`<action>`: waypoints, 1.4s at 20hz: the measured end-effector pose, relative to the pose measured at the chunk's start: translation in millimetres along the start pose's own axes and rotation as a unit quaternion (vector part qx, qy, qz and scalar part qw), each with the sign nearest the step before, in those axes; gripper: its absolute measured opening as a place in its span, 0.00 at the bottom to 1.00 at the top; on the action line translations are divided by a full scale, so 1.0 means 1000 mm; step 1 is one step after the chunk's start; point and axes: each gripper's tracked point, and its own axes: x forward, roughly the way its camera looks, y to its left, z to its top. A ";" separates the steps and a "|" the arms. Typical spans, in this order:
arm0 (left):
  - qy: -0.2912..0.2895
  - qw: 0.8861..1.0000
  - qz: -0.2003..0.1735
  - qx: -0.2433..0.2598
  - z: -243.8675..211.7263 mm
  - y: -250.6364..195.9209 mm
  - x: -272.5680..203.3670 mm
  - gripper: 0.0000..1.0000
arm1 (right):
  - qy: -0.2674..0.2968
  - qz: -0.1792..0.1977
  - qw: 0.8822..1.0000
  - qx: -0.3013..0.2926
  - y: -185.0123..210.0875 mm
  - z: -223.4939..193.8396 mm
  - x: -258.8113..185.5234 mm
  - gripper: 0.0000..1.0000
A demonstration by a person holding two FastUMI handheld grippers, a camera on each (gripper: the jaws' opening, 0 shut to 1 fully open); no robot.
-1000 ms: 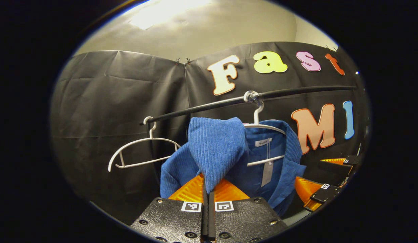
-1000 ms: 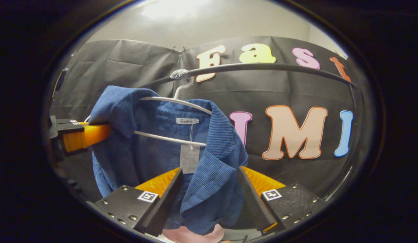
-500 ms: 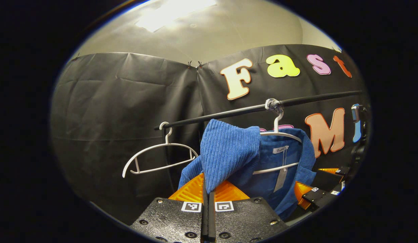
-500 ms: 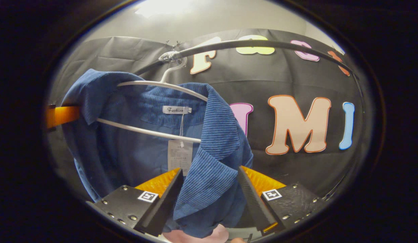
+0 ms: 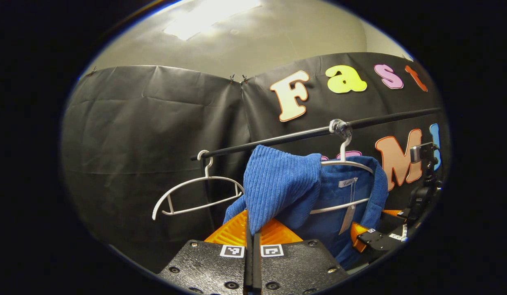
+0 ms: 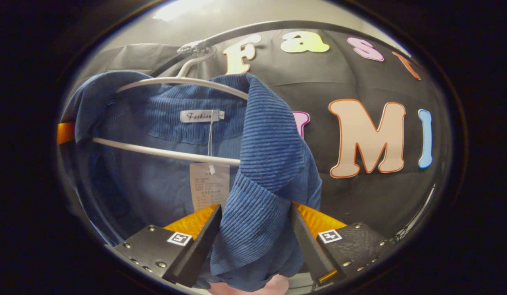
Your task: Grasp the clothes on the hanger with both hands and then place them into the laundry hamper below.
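- Step in hand: taking hold of the blue shirt (image 5: 286, 188) w/ both grippers; it's on a white hanger (image 6: 184, 82) hooked over a dark rail (image 5: 302, 133), in front of the black cloth wall.
- Left gripper (image 5: 252, 241), left gripper view: fingers pressed together, pinching a fold of the shirt's ribbed cloth, which rises just above the tips.
- Right gripper (image 6: 253, 229), right gripper view: fingers spread wide, the shirt's other front edge & collar hanging down between them. Cloth looks to brush the fingers, but they aren't pressing on it.
- Next move, as I judge it: right gripper needs to close on that hanging edge, then both lift the shoulders up & off the hanger ends before lowering to the hamper.
- Around: a paper tag (image 6: 208, 186) on a string dangles inside the collar; a second hanger (image 5: 196, 194), bare, hangs on the same rail just beside the shirt.
- In the way: the hanger's crossbar & arms run inside the shirt, so cloth could snag; bare hanger sits close to the left side.
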 end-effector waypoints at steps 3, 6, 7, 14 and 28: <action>0.001 1.000 0.001 0.002 0.000 0.001 0.001 0.00 | 0.010 -0.007 1.000 -0.005 -0.006 -0.007 0.003 0.84; 0.000 1.000 0.003 0.002 -0.001 0.002 0.002 0.00 | 0.013 -0.020 1.000 -0.013 -0.014 -0.008 0.005 0.58; 0.000 1.000 0.004 0.002 0.000 0.002 0.002 0.00 | 0.016 -0.022 1.000 -0.016 -0.017 -0.008 0.004 0.50; -0.008 1.000 0.023 0.004 0.002 0.008 0.005 0.00 | 0.025 -0.051 0.998 -0.031 -0.044 -0.003 0.001 0.09; -0.039 0.995 0.085 0.018 0.020 0.038 0.016 0.00 | -0.047 -0.134 0.986 -0.087 -0.130 0.060 0.010 0.09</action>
